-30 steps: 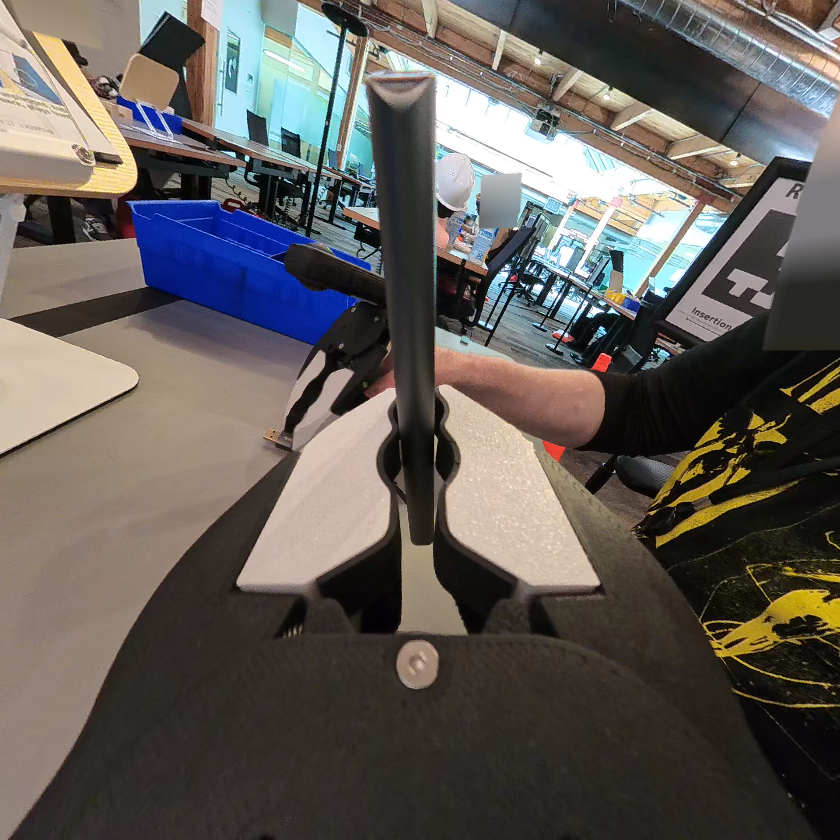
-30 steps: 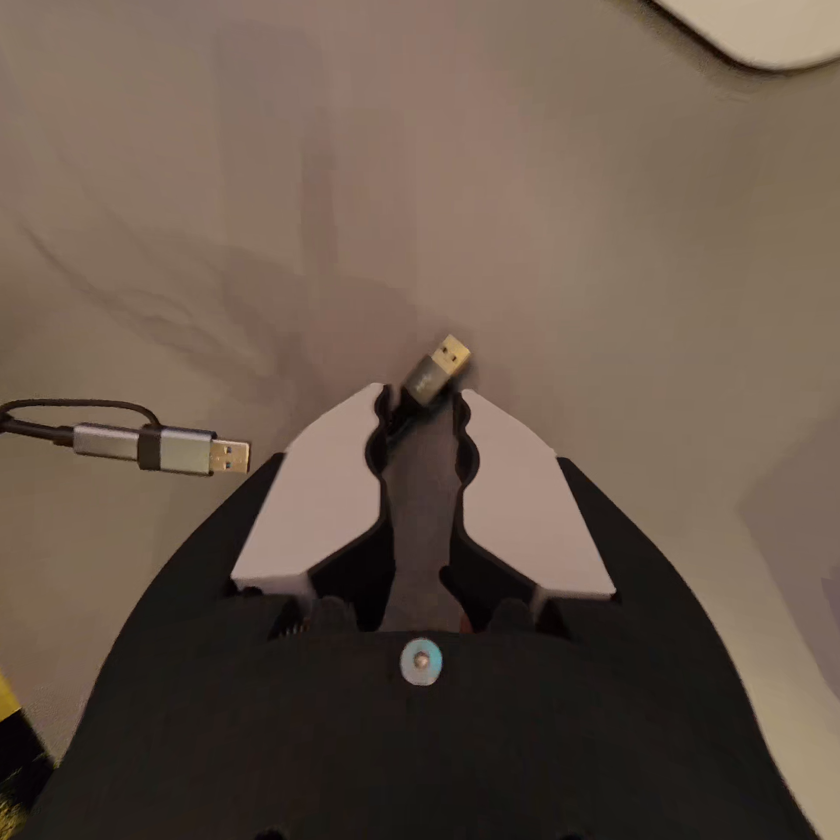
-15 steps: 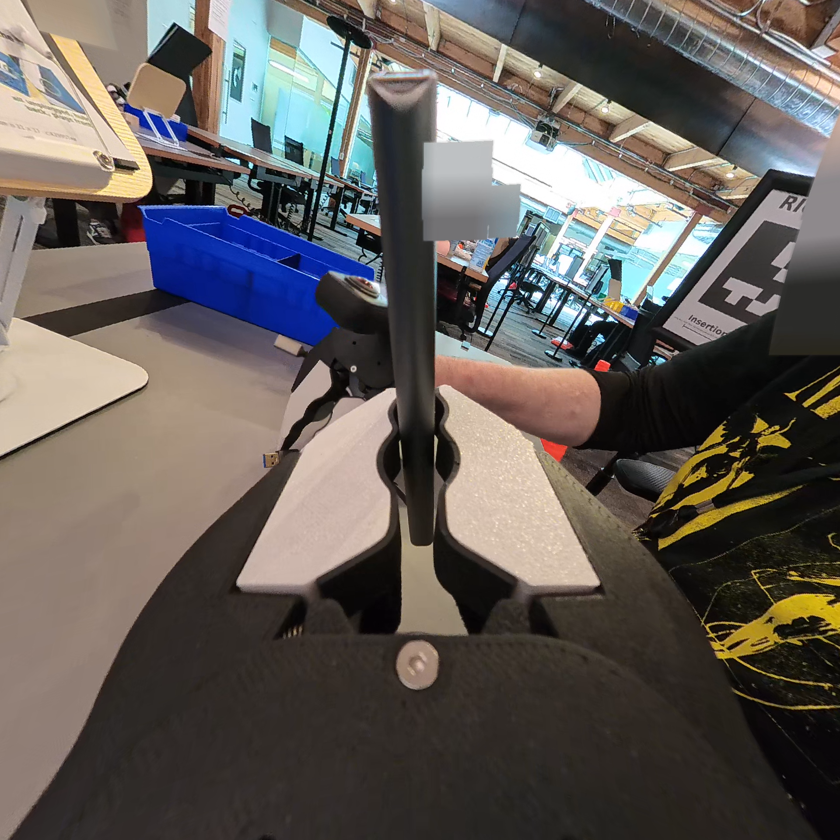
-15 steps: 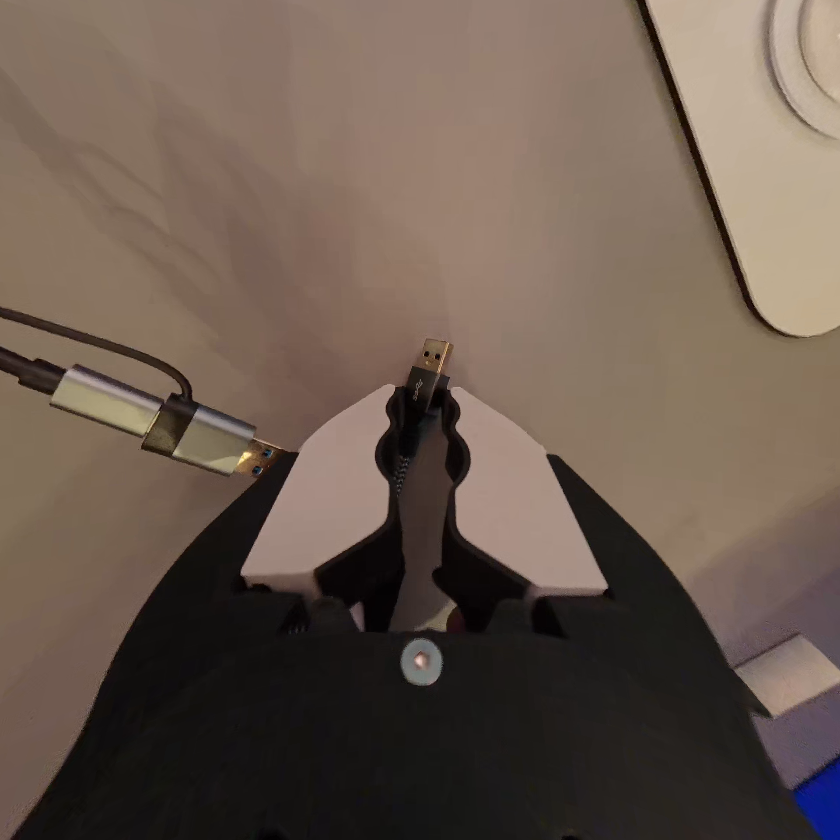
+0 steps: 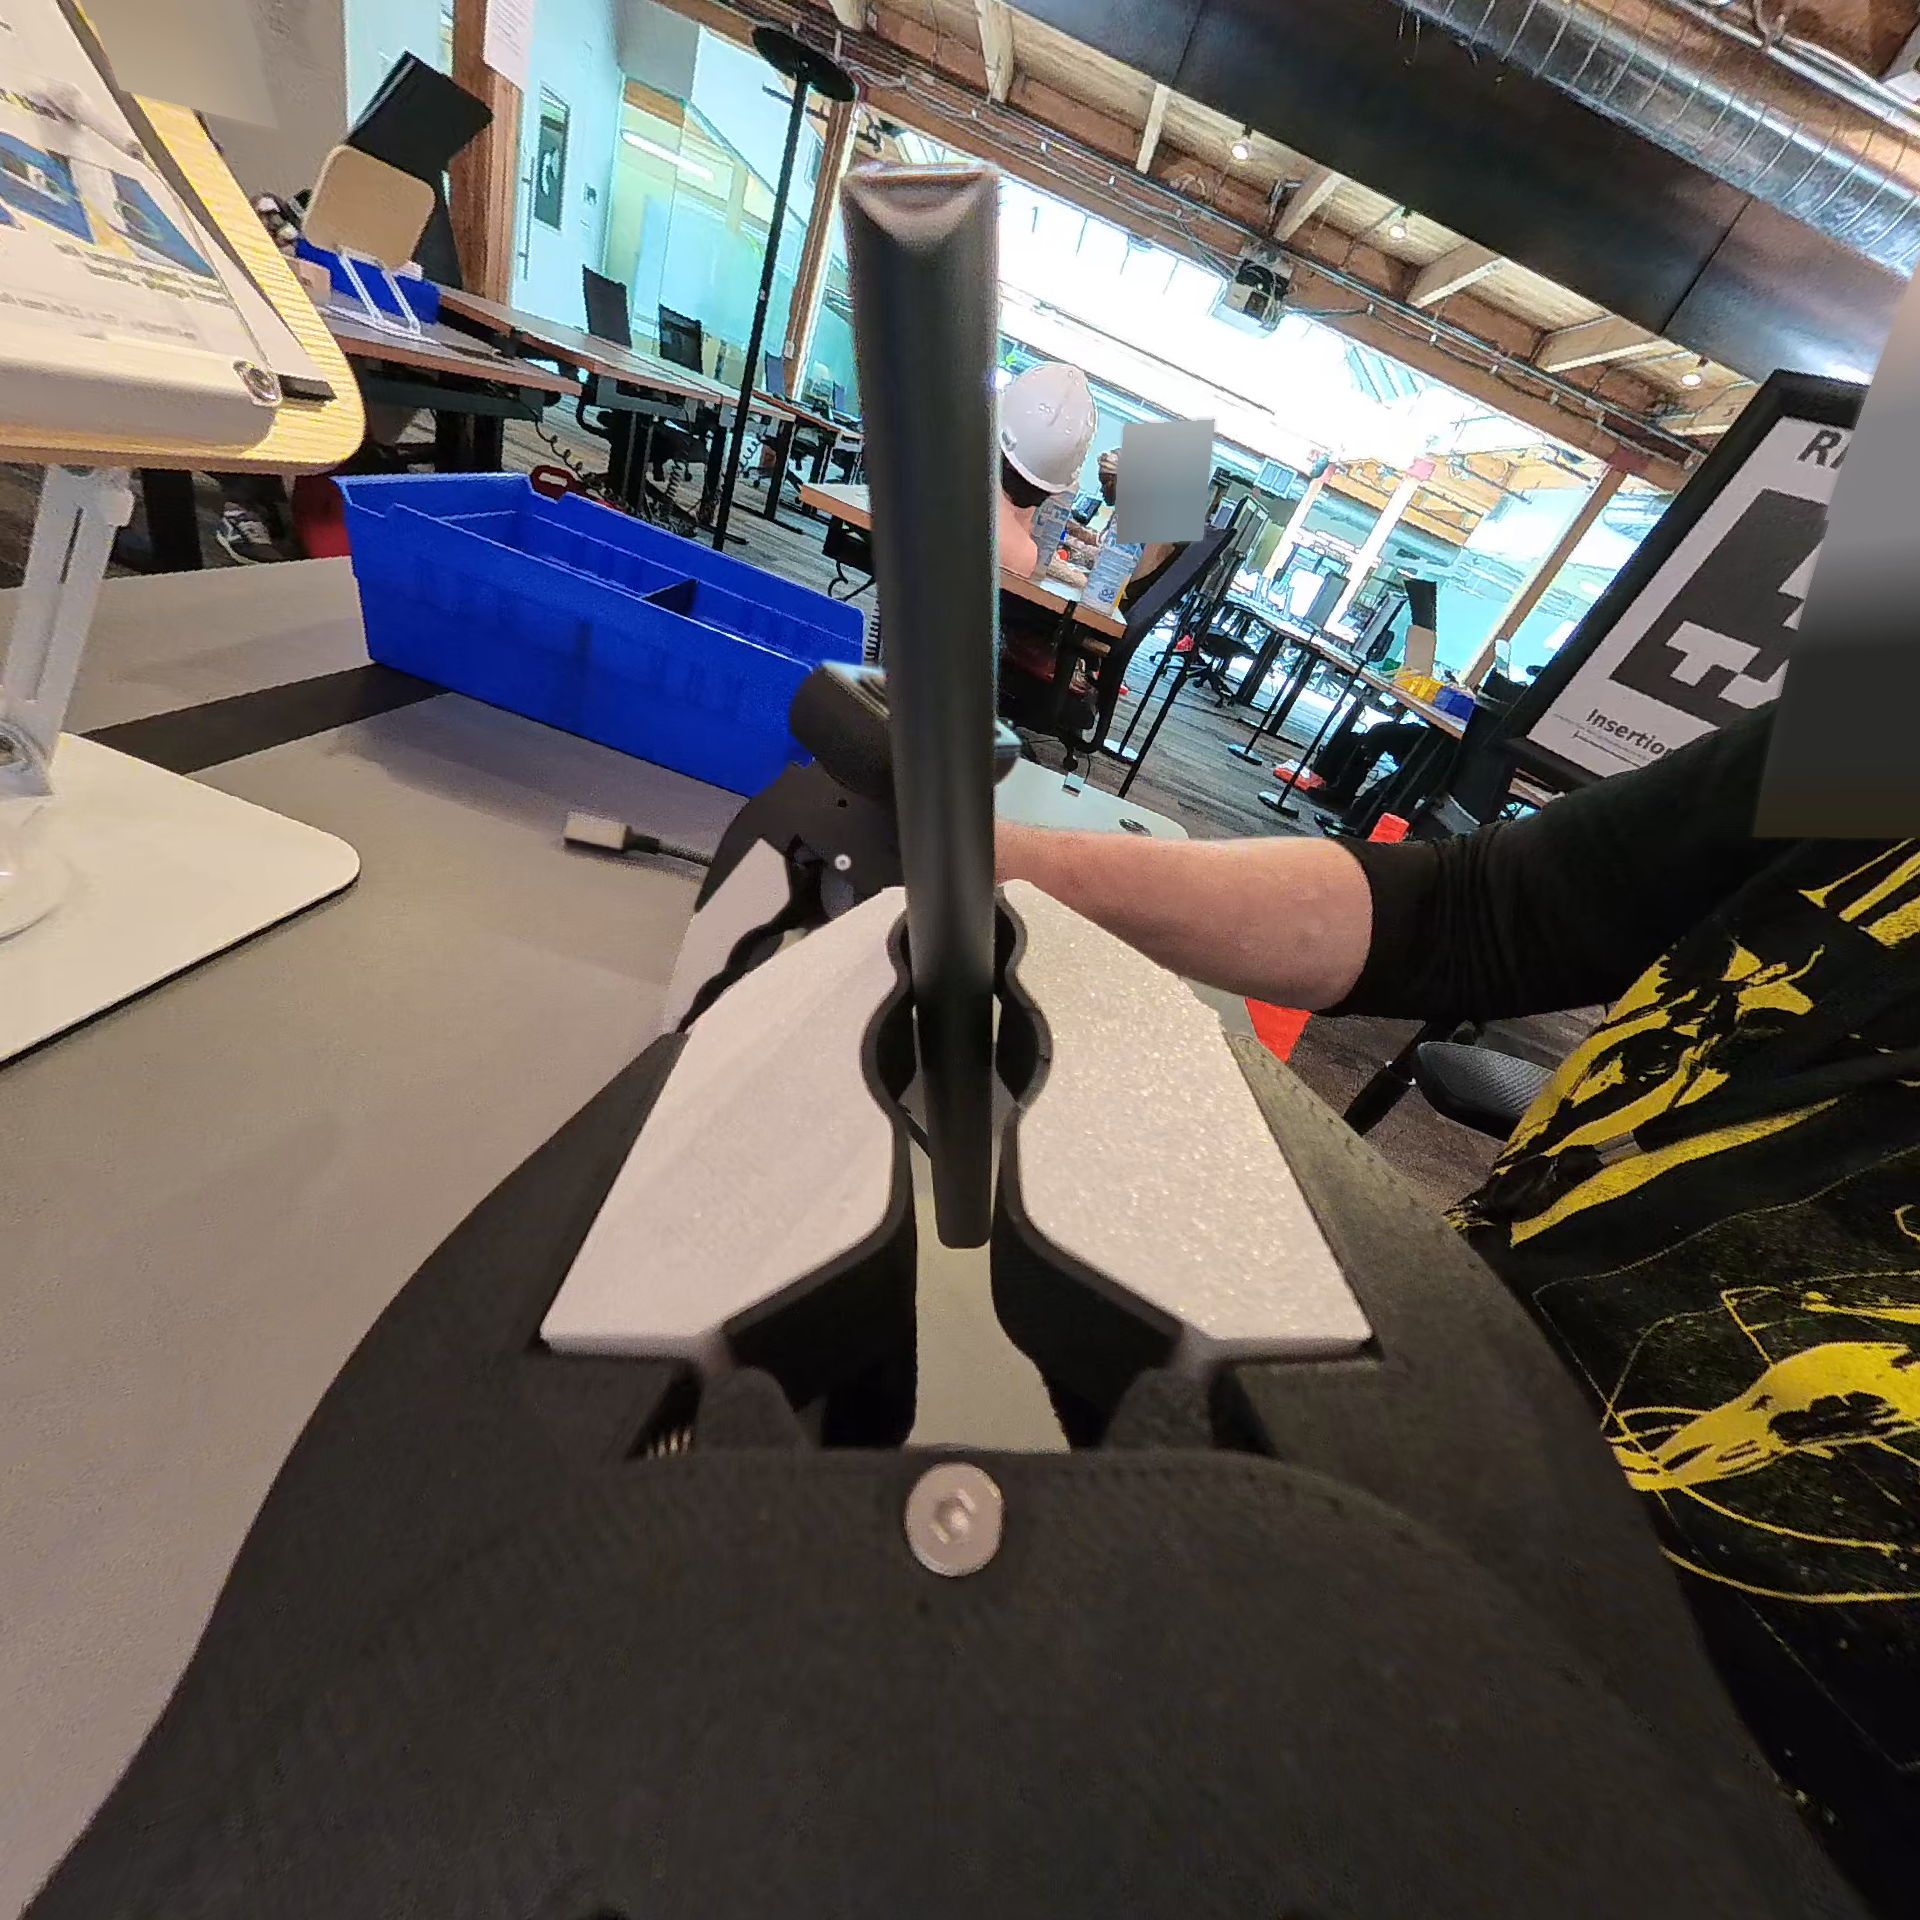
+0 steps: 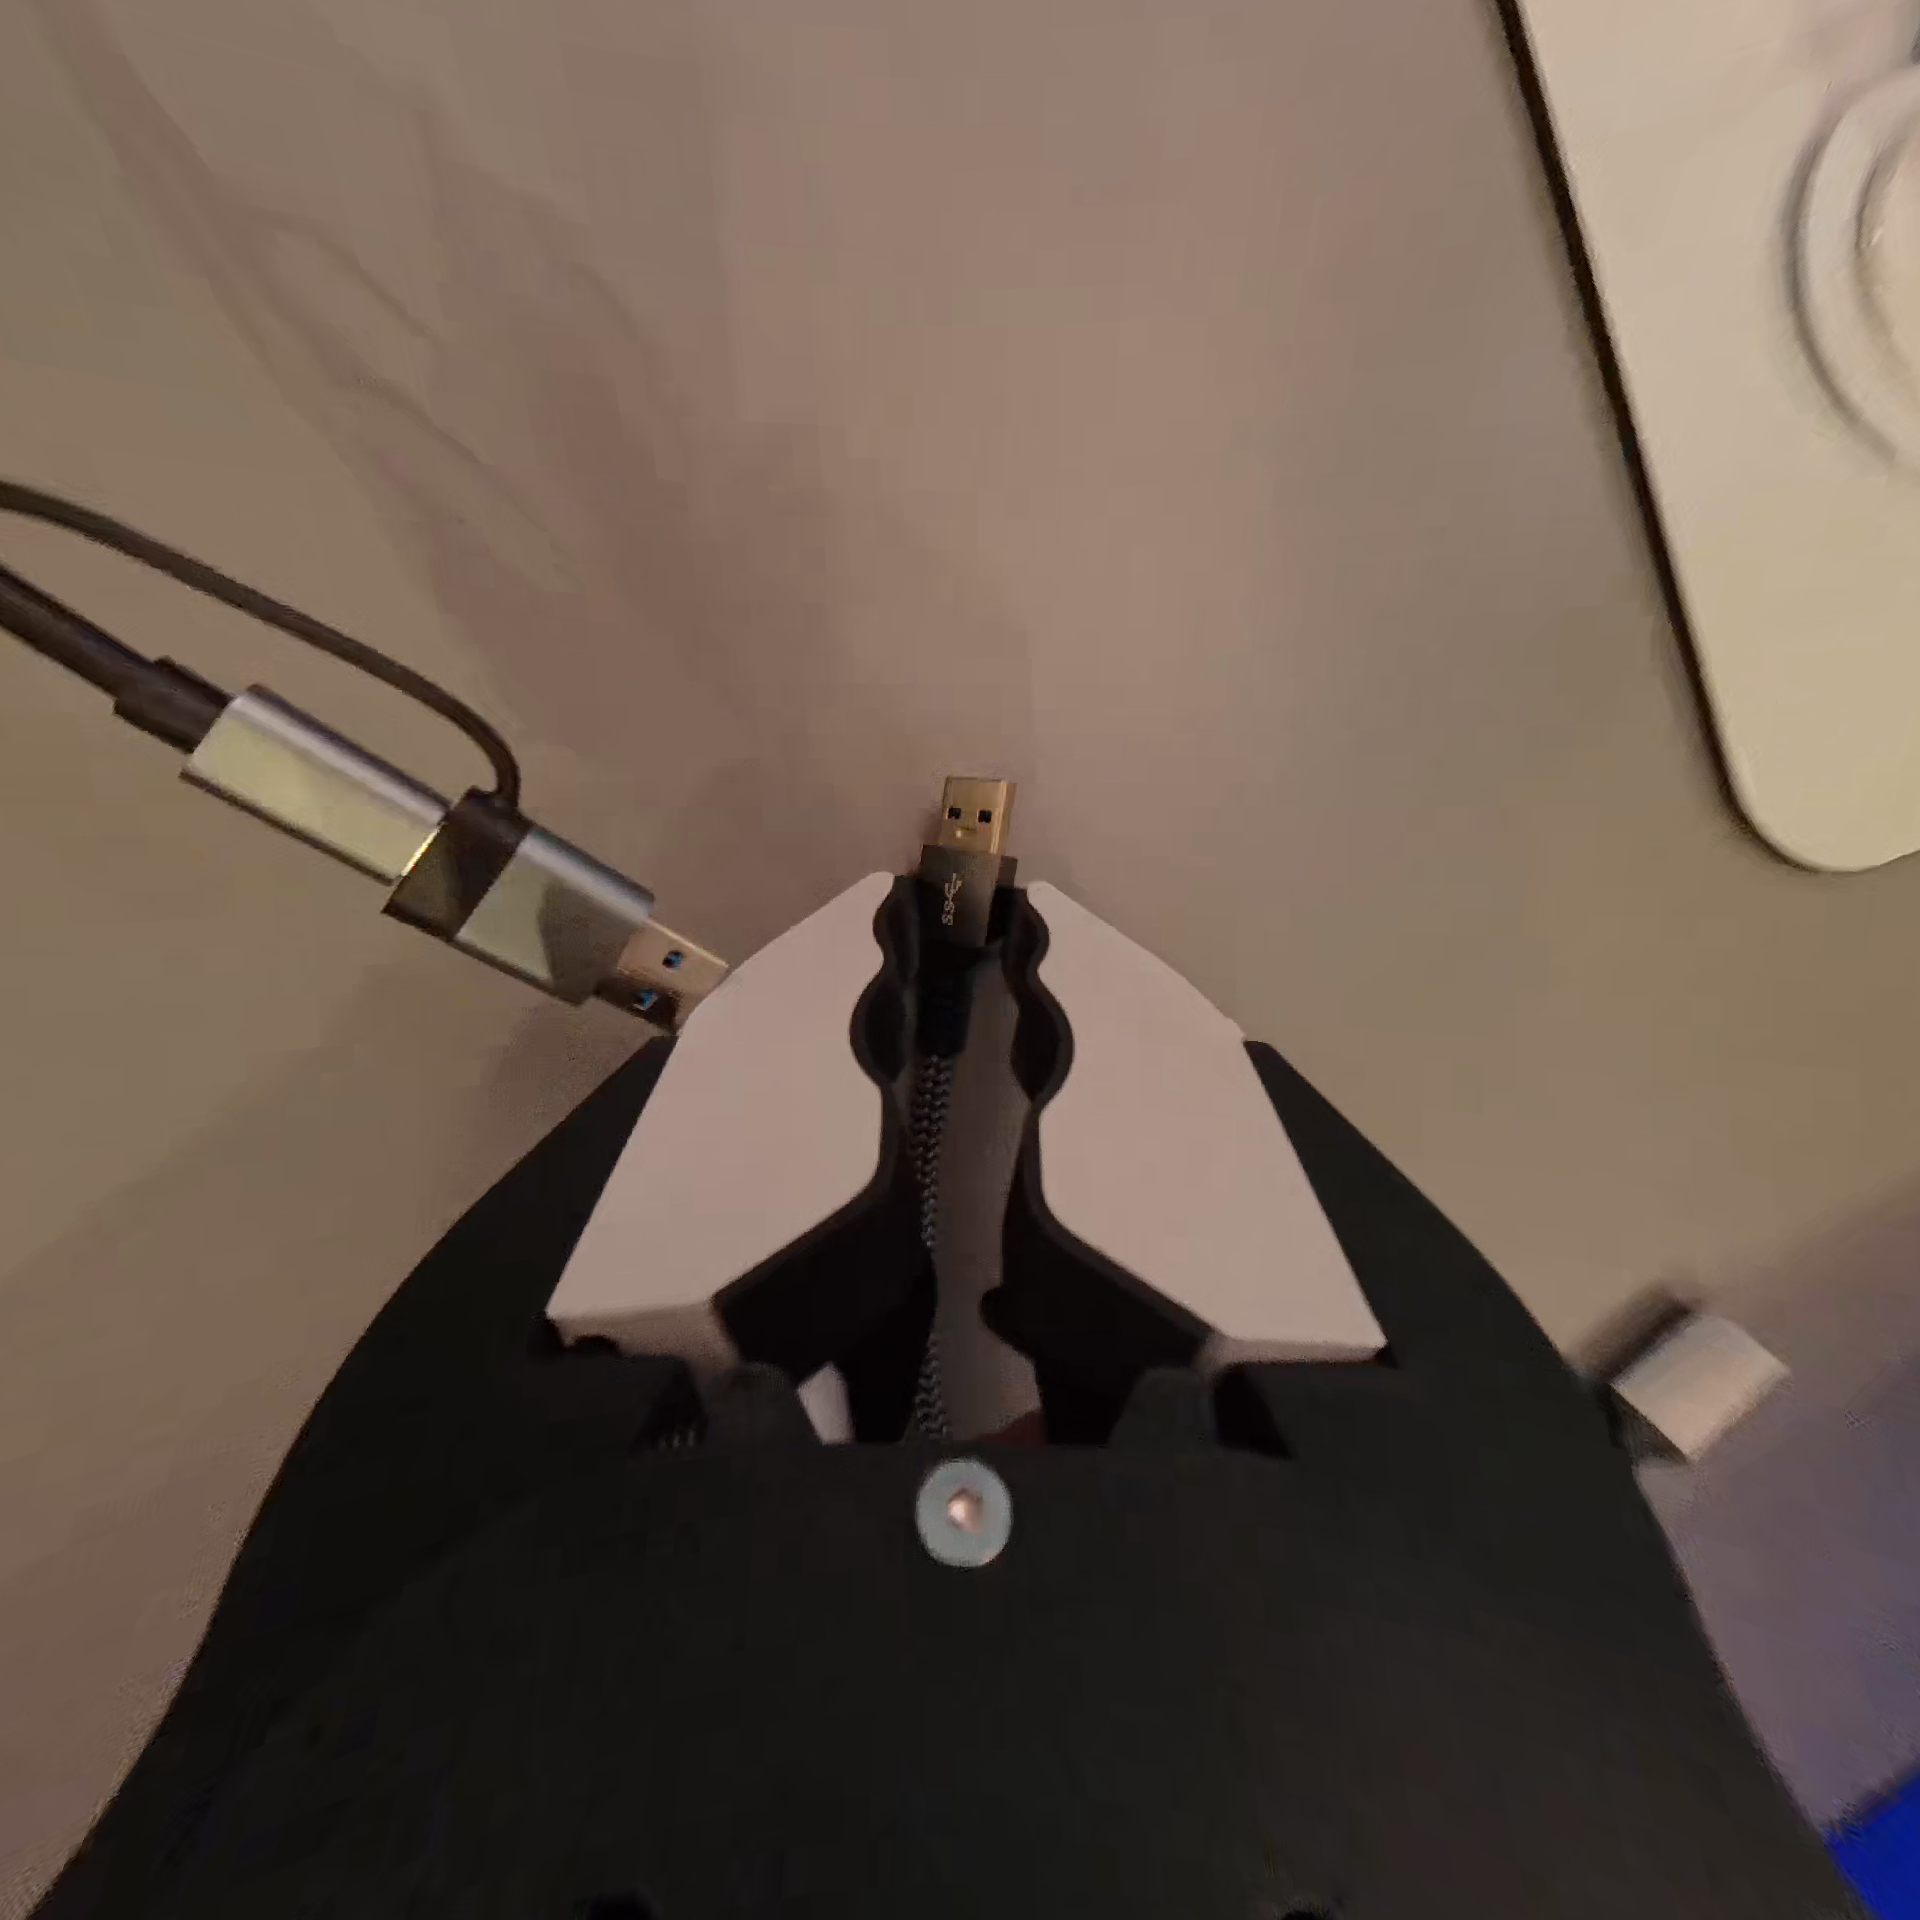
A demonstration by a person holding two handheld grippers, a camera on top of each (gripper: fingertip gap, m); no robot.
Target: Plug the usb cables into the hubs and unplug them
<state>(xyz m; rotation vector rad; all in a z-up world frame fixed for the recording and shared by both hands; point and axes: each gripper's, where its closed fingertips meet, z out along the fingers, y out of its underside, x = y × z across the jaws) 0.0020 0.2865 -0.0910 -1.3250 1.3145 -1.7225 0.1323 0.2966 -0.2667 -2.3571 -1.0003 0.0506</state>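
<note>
USB plug (image 6: 966, 883): dark shell, gold tip

On my left feed I see a black-framed white sign (image 5: 1714, 623) at the right, with big black lettering and a smaller line beneath. A tilted white placard (image 5: 114, 260) at upper left has print too blurred to read. On my right feed, the dark plug (image 6: 961, 904) bears a tiny pale mark.
</note>
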